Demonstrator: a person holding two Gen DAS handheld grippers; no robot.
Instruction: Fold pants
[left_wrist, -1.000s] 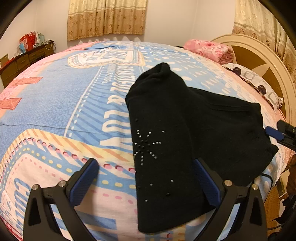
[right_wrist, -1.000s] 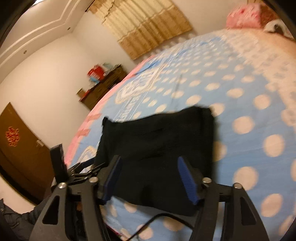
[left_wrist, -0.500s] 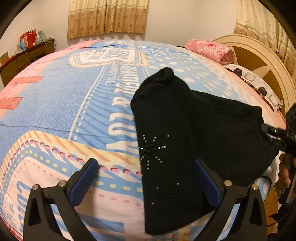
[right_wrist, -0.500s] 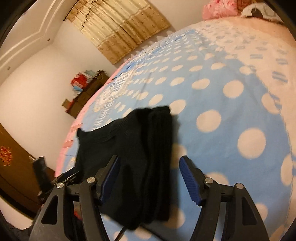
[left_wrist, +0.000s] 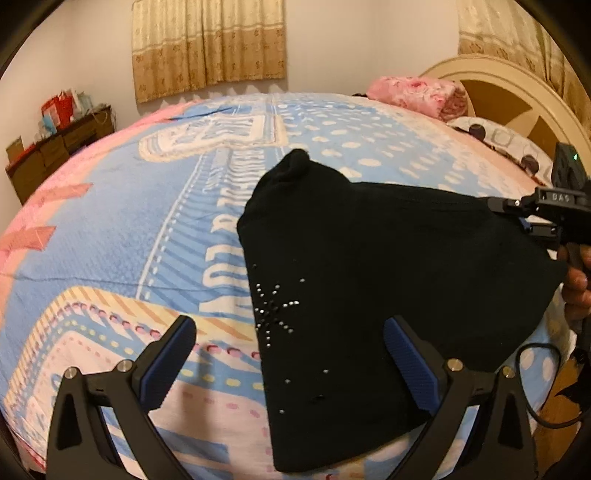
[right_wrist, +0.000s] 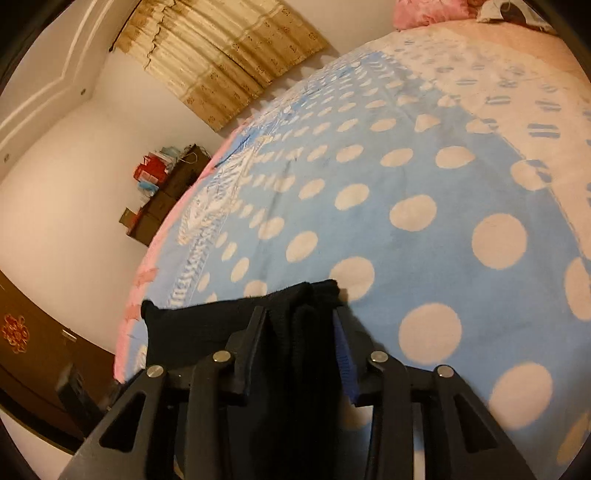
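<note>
While the left claw (left_wrist: 290, 360) gapes over black pants (left_wrist: 369, 280), the right claw (right_wrist: 300, 345) has just closed — clamping their edge.

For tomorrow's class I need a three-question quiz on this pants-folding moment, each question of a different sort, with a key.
1. True or false: the left gripper grips the black pants.
2. Multiple choice: what sits between the right gripper's fingers? A) a pillow B) a bunched edge of the pants C) nothing
3. Fill in: the pants lie on a bedspread whose blue area near the right gripper bears pale ____.

Key: 1. False; its fingers stand wide apart, one over the bedspread, one over the cloth. 2. B; the jaws have just been closing onto that edge. 3. Dots.
</note>
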